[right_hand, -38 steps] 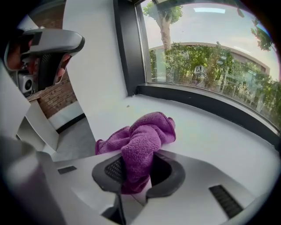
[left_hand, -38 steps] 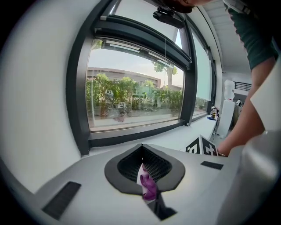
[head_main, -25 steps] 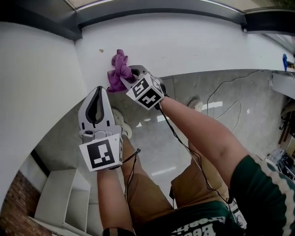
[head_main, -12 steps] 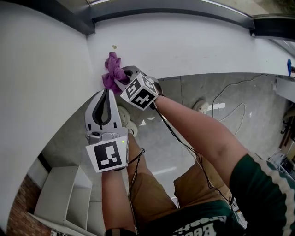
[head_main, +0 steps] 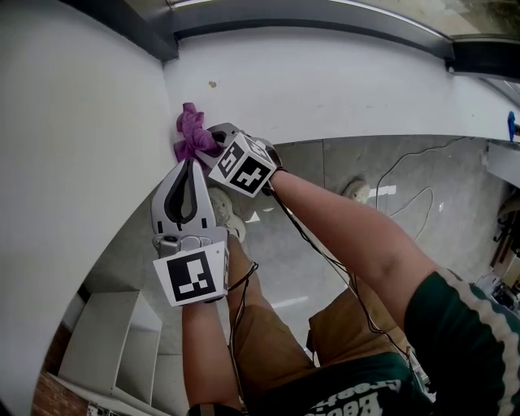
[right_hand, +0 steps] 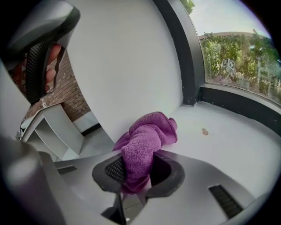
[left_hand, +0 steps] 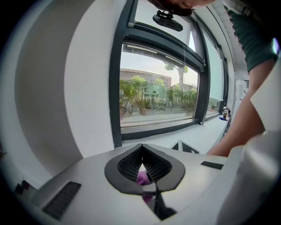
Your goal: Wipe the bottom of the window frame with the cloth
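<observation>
A purple cloth [head_main: 190, 134] [right_hand: 147, 140] is bunched at the near edge of the white sill [head_main: 341, 85], close to the left wall. My right gripper [head_main: 210, 143] [right_hand: 138, 169] is shut on the purple cloth and presses it to the sill [right_hand: 228, 149]. The dark bottom rail of the window frame [head_main: 325, 16] [right_hand: 239, 103] runs along the sill's far side. A small brown spot [head_main: 213, 84] [right_hand: 204, 131] lies on the sill past the cloth. My left gripper [head_main: 189, 164] [left_hand: 142, 146] hangs just below the sill edge, shut and holding nothing; the cloth [left_hand: 142, 177] peeks through its jaw gap.
The curved white wall [head_main: 73, 146] stands at the left, meeting the dark upright of the frame [right_hand: 180, 57]. Below are a grey tiled floor [head_main: 390, 219] with a white cable [head_main: 402, 191] and white shelving [head_main: 122, 349]. A blue thing [head_main: 513, 124] sits at the far right.
My right gripper has slid the cloth leftward along the sill toward the corner by the wall. The left gripper has barely moved and stays shut.
</observation>
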`<action>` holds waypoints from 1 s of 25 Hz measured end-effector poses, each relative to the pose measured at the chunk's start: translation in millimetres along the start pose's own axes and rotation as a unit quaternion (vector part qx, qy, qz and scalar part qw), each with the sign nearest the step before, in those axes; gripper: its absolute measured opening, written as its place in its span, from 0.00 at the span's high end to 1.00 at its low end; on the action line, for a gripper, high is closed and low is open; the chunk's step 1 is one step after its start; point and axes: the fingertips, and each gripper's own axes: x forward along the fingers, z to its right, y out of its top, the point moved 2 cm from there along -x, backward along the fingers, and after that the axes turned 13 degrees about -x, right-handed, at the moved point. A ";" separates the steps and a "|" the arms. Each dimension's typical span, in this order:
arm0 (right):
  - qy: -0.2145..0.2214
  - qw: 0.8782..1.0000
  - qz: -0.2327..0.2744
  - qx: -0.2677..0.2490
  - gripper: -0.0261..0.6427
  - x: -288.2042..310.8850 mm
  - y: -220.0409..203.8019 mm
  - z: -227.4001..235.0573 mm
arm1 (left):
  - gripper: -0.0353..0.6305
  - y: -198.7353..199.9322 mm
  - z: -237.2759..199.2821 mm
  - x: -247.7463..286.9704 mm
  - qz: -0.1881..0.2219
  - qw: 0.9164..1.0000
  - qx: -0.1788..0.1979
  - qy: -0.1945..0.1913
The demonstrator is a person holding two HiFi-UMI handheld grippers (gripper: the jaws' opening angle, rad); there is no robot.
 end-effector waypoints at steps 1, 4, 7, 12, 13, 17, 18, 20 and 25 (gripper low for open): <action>0.001 1.000 0.000 0.000 0.81 -0.1 0.1 0.0 | 0.94 -0.2 -0.9 -0.1 0.000 1.000 -0.002 0.001; 0.006 1.000 0.002 0.001 0.81 0.2 1.5 3.1 | 0.94 -1.3 -2.4 0.3 -0.002 1.000 -0.006 0.001; 0.010 1.000 0.007 -0.001 0.81 0.2 5.5 8.0 | 0.94 -1.4 -3.0 1.7 -0.001 1.000 -0.006 0.001; 0.002 1.000 0.014 0.009 0.81 -0.8 13.1 25.1 | 0.94 3.5 -4.0 6.8 -0.001 1.000 -0.010 0.003; 0.000 1.000 0.014 0.012 0.81 -0.7 14.2 29.2 | 0.94 4.8 -4.4 8.1 0.000 1.000 -0.009 0.003; -0.009 1.000 0.013 0.013 0.81 -2.8 20.2 53.0 | 0.94 9.8 -4.5 16.4 -0.005 1.000 -0.005 0.006; -0.012 1.000 0.017 0.014 0.81 -3.1 23.6 58.5 | 0.94 10.2 -4.9 17.9 -0.007 1.000 -0.007 0.009; -0.017 0.999 0.024 0.017 0.81 -2.9 29.7 65.0 | 0.94 9.0 -5.9 19.0 -0.011 1.000 -0.013 0.012; -0.045 0.999 0.028 0.001 0.81 -5.8 41.4 95.6 | 0.94 13.7 -10.1 31.3 -0.021 0.999 -0.021 0.028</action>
